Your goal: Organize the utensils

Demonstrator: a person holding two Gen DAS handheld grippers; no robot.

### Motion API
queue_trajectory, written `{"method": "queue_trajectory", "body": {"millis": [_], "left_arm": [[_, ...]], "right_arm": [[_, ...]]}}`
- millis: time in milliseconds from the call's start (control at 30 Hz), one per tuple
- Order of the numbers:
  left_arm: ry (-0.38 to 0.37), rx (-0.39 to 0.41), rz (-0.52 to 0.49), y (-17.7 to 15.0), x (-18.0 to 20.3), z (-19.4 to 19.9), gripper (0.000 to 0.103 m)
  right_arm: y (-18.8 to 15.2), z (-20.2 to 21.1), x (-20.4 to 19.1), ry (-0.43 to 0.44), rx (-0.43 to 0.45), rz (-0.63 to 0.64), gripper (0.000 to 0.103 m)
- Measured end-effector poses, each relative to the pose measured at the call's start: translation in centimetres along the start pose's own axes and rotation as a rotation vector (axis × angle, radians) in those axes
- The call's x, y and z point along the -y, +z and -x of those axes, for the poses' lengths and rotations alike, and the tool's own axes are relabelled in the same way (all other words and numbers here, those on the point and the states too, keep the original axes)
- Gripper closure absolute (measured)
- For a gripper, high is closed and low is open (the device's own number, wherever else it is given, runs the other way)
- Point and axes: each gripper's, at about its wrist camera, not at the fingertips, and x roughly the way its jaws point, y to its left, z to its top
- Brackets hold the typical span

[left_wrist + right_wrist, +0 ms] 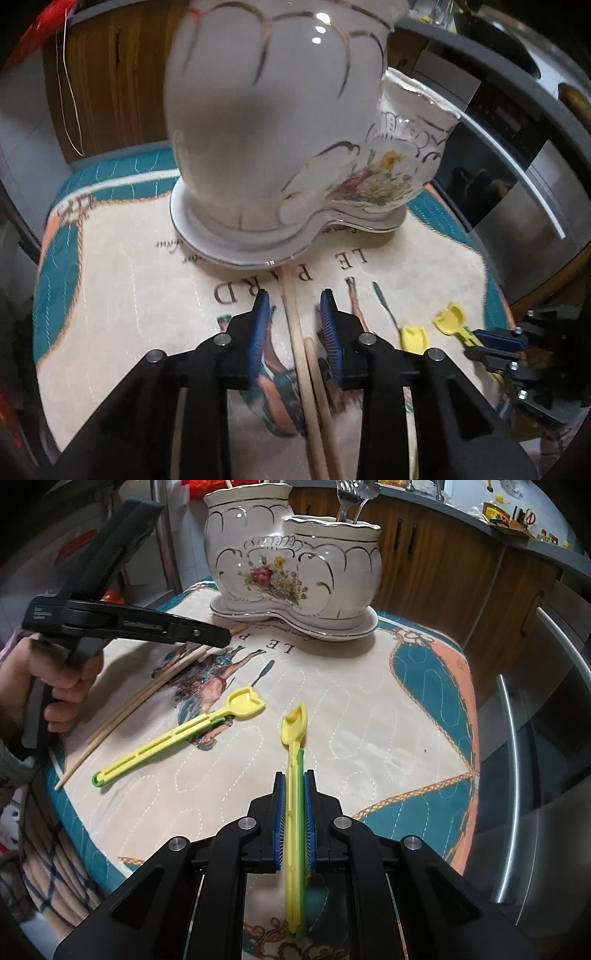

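Left gripper [291,314], fingers released, straddled the wooden chopsticks [308,365] lengthwise; right gripper [294,805] gripped a yellow spoon [294,775] pointing holderward.

Wooden cabinets [436,565] under a grey countertop [517,535], beside a stainless steel appliance [546,775].

Printed quilted mat [369,716], wood cabinets [436,554]

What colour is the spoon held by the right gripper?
Yellow with a green strip along the handle: spoon, best in the right wrist view.
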Motion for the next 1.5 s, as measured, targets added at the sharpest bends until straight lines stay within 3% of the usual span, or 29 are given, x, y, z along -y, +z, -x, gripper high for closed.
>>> {"method": "queue_trajectory", "body": {"millis": [33,100,133,767,1033,1100,1167,1367,1500], "left_arm": [[0.013,-0.004,-0.001,0.1,0.0,-0.1,0.075],[0.039,-0.01,-0.006,0.3,0.1,-0.2,0.095],[0.034,-0.01,-0.007,0.2,0.0,-0.2,0.096],[-0.106,-0.001,0.133,-4.2,-6.5,4.2,0.097],[-0.055,-0.023,0.051,-5.4,-5.3,5.4,0.09],[-0.038,-0.031,0.006,-5.5,-4.6,5.8,0.069],[0.0,-0.048,-0.05,-5.9,-3.7,6.3,0.057],[0.088,-0.139,-0.159,-6.8,-2.3,6.4,0.057],[0.112,-0.216,-0.205,-6.6,-1.8,6.2,0.072]], "right_arm": [[0.0,0.1,0.0,-0.001,0.0,0.001,0.092],[0.1,0.1,0.0,-0.003,-0.001,0.004,0.092],[0.1,0.0,0.0,-0.004,-0.002,0.005,0.092],[0.5,-0.1,-0.5,-0.017,-0.035,0.03,0.092],[0.3,0.1,-0.4,-0.017,-0.044,0.032,0.092],[0.3,0.2,-0.4,-0.02,-0.05,0.041,0.092],[0.4,0.1,-0.5,-0.023,-0.06,0.051,0.092],[1.0,-0.1,-0.6,-0.015,-0.126,0.09,0.092],[2.1,-0.7,-0.3,0.022,-0.224,0.119,0.092]]}}
